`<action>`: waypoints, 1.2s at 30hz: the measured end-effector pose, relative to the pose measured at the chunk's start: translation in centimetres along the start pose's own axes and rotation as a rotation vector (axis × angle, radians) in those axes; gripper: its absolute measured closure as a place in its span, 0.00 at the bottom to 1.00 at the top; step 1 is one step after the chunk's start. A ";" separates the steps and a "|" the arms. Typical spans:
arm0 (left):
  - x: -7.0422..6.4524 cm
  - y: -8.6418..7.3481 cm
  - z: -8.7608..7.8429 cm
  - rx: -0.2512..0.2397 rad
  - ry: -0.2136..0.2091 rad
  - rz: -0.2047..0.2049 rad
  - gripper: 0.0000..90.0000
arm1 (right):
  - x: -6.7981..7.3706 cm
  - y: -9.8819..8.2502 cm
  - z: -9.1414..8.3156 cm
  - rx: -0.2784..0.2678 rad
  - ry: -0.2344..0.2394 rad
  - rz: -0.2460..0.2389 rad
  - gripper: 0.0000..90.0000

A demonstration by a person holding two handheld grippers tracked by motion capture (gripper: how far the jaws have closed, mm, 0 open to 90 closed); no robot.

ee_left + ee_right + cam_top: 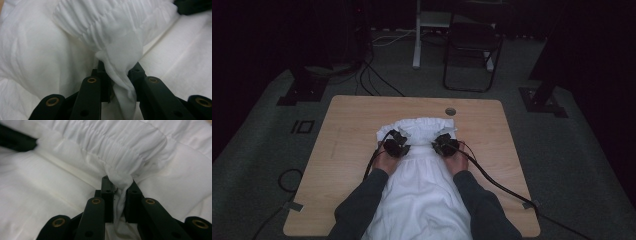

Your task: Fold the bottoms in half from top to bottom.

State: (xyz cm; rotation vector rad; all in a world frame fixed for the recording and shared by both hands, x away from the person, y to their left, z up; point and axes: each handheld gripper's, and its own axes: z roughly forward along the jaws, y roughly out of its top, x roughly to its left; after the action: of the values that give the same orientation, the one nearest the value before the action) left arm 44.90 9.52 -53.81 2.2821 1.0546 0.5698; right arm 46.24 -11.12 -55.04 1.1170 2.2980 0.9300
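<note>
A white garment (419,190) with a gathered elastic waistband (424,125) lies down the middle of the wooden table (347,150), its waistband end folded over toward the person. My left gripper (398,145) is shut on a pinch of the waistband cloth (120,67), which bunches between the two black jaws. My right gripper (445,144) is shut on another pinch of the same waistband (122,180). Both grippers sit side by side on top of the garment. The far black gripper shows at the top edge of each gripper view.
A round cable hole (450,111) sits near the table's far edge. Black cables (492,180) trail from the grippers over the table's sides. A folding chair (472,45) and stand legs are on the carpet behind the table.
</note>
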 end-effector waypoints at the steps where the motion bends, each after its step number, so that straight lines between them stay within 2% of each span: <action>1: 0.3 0.1 0.1 0.002 0.001 -0.003 0.86 | -0.3 0.3 0.3 0.002 0.001 0.018 0.90; 3: 1.0 0.4 0.4 0.000 -0.009 -0.033 0.86 | -0.8 0.7 0.7 0.005 0.029 0.055 0.89; 5: 1.4 0.7 0.6 0.009 -0.003 -0.031 0.86 | -1.3 1.0 0.9 0.016 0.055 0.096 0.89; 7: 1.5 1.0 0.6 0.012 0.020 -0.022 0.86 | -1.4 1.2 1.0 0.012 0.065 0.094 0.90; 10: 1.8 1.4 -0.2 -0.007 -0.003 -0.058 0.90 | -1.8 1.4 0.5 -0.014 0.087 0.087 0.92; 13: 1.7 1.9 -3.1 -0.113 -0.026 -0.061 0.91 | -2.2 2.3 -1.6 -0.098 0.097 0.087 0.92; 17: 0.9 2.1 -8.1 -0.238 -0.049 -0.037 0.91 | -2.4 3.3 -6.2 -0.236 0.146 0.075 0.92; 21: -1.2 0.8 -12.3 -0.307 -0.067 0.020 0.91 | -1.1 2.7 -10.5 -0.299 0.171 0.004 0.92; 22: -1.9 0.1 -13.2 -0.315 -0.088 0.019 0.91 | -0.7 2.3 -11.5 -0.308 0.182 -0.009 0.92; 23: -2.6 -0.7 -13.8 -0.315 -0.106 0.027 0.91 | -0.2 1.7 -12.5 -0.322 0.192 -0.024 0.92; 24: -3.4 -1.5 -14.2 -0.310 -0.105 0.058 0.91 | 0.3 1.0 -13.2 -0.321 0.200 -0.035 0.92; 26: -4.7 -3.4 -14.3 -0.281 -0.136 0.053 0.91 | 1.3 -0.5 -14.0 -0.305 0.221 -0.070 0.92; 28: -5.7 -5.3 -13.4 -0.205 -0.176 0.058 0.90 | 2.3 -2.1 -13.9 -0.253 0.230 -0.098 0.92; 31: -6.9 -7.8 -11.4 -0.107 -0.229 0.051 0.90 | 3.4 -4.7 -12.6 -0.154 0.260 -0.115 0.92; 34: -7.4 -9.4 -9.1 -0.032 -0.201 0.090 0.90 | 4.2 -6.8 -11.2 -0.079 0.293 -0.106 0.91; 36: -7.0 -9.6 -8.5 -0.044 -0.182 0.126 0.90 | 4.7 -7.6 -10.4 -0.050 0.289 -0.108 0.91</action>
State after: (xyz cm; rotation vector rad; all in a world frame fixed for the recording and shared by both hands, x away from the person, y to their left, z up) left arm 30.51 11.71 -54.55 2.3238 0.8085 0.4210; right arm 33.05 -14.79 -53.73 0.8748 2.5176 1.1640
